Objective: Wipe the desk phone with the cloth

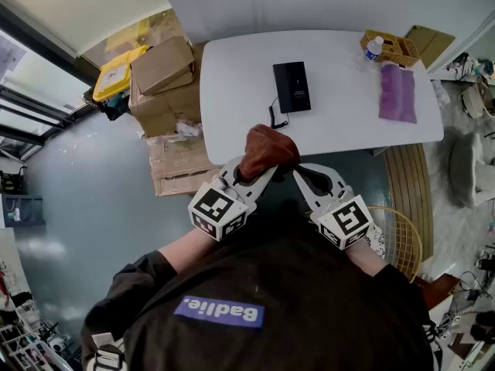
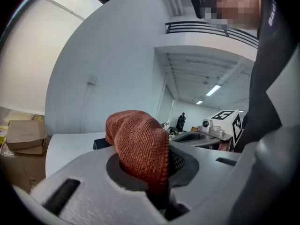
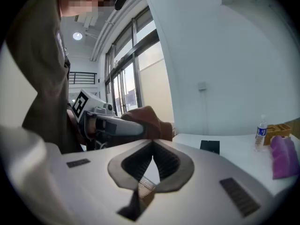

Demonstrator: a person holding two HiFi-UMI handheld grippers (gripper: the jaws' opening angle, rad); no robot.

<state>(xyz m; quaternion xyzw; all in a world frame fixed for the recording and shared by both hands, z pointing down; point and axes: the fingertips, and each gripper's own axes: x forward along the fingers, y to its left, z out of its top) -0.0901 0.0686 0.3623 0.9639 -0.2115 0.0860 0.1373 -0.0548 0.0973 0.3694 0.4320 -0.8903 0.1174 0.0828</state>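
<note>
The black desk phone (image 1: pixel 291 86) lies flat on the white table (image 1: pixel 232 91), its cord trailing toward the near edge. My left gripper (image 1: pixel 259 175) is shut on a rust-brown cloth (image 1: pixel 266 150), which bulges up between the jaws (image 2: pixel 138 146). It hovers just off the table's near edge, short of the phone. My right gripper (image 1: pixel 298 175) sits beside it, shut with nothing between its ribbed pads (image 3: pixel 161 163). From the right gripper view the cloth (image 3: pixel 150 121) and the phone (image 3: pixel 209 146) both show ahead.
A purple cloth (image 1: pixel 397 92) lies at the table's right end, near a water bottle (image 1: pixel 372 49) and a wicker basket (image 1: pixel 393 48). Cardboard boxes (image 1: pixel 164 83) stack at the table's left. A round wicker stool (image 1: pixel 402 238) stands by my right.
</note>
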